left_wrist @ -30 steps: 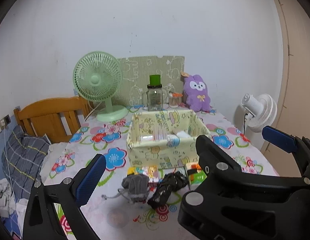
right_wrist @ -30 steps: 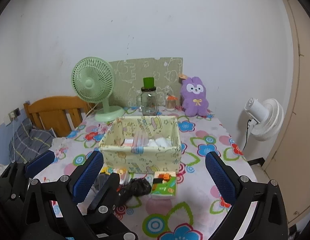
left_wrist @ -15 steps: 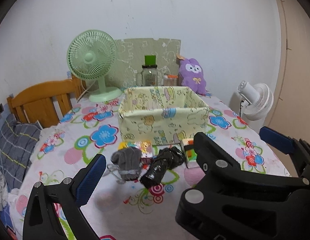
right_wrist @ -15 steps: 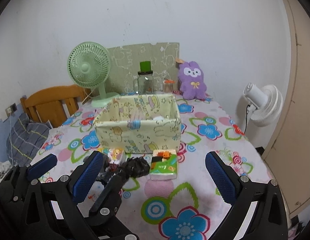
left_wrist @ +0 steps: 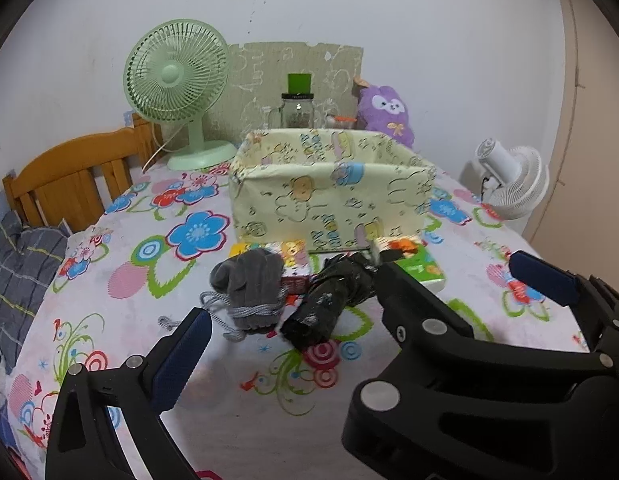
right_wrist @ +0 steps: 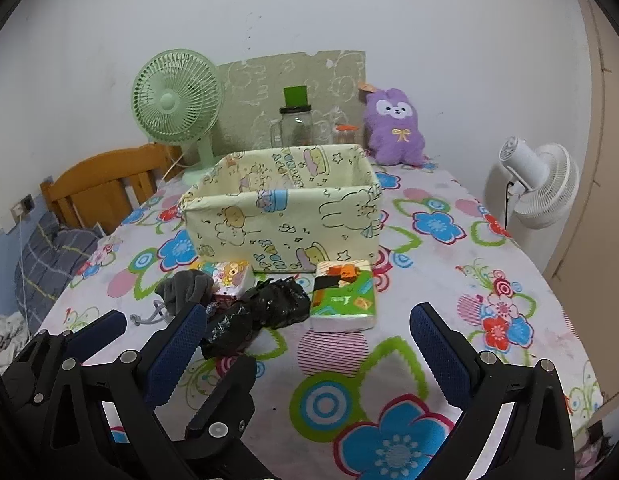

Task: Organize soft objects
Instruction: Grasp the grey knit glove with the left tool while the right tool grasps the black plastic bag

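A grey knit glove bundle (left_wrist: pixel 249 284) (right_wrist: pixel 185 288), a crumpled black bag (left_wrist: pixel 329 300) (right_wrist: pixel 261 312), a cartoon tissue pack (left_wrist: pixel 289 256) (right_wrist: pixel 229 276) and a green tissue pack (left_wrist: pixel 421 264) (right_wrist: pixel 343 296) lie in a row on the flowered tablecloth. Just behind them stands the yellow fabric box (left_wrist: pixel 329 196) (right_wrist: pixel 285 220). My left gripper (left_wrist: pixel 309 344) hovers open, short of the gloves and the bag. Open too, my right gripper (right_wrist: pixel 309 332) (left_wrist: pixel 457 276) sits close beside it, before the black bag and green pack, and hides the left one's right finger. A purple plush (right_wrist: pixel 393 128) sits at the back.
A green desk fan (left_wrist: pixel 177 80) and a glass jar with a green lid (left_wrist: pixel 297 108) stand behind the box, against a cardboard sheet. A white fan (right_wrist: pixel 537 184) stands off the table's right edge. A wooden frame (left_wrist: pixel 69 176) and bedding lie to the left.
Both grippers have come down and forward toward the row of soft things, so the box's inside has dropped out of sight. Nothing has been gripped; both stay open.
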The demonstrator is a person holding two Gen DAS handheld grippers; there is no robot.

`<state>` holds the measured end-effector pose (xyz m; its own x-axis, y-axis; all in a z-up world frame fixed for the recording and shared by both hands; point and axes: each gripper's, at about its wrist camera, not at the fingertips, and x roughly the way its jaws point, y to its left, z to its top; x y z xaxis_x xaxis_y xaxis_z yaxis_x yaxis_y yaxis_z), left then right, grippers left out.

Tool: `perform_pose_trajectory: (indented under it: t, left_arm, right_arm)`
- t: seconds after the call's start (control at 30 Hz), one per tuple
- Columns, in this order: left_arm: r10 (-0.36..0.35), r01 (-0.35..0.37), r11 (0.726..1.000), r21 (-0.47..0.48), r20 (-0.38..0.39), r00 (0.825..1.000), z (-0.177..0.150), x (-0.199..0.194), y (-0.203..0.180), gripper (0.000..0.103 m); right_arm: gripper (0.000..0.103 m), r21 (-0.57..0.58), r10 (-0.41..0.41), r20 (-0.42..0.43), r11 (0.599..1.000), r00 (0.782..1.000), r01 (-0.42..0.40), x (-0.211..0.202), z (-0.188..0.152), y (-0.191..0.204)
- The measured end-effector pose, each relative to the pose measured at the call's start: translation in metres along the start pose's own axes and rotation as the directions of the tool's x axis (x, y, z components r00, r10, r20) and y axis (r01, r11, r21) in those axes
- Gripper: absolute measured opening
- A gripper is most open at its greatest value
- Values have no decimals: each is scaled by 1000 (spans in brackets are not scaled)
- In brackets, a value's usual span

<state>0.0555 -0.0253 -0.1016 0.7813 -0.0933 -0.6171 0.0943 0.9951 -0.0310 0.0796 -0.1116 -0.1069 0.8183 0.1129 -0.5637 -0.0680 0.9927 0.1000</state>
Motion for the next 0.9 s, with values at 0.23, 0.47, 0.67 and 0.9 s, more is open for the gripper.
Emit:
perform_pose_trajectory:
  t: [0.23,0.47,0.67,0.9]
  left_arm:
    - [38,-38,999,17,-29,999,-4,11,11,103]
    - [72,-72,997,3,-66,995,-8,25,24,103]
    - [86,-88,996,-14,-87,992,-11,33,34,103]
    - [95,-99,995,-31,-128,987,-17,44,40,102]
  right_arm:
    - [103,-19,20,-49,1000,999,-21,20,-5,9]
    - [102,-8,64,-87,998,994,-65,39,-3,19]
    - [89,75,116,-170,992,979,-105,65,-4,19]
    - [59,-25,91,-193,995,977,-98,75,-9,38]
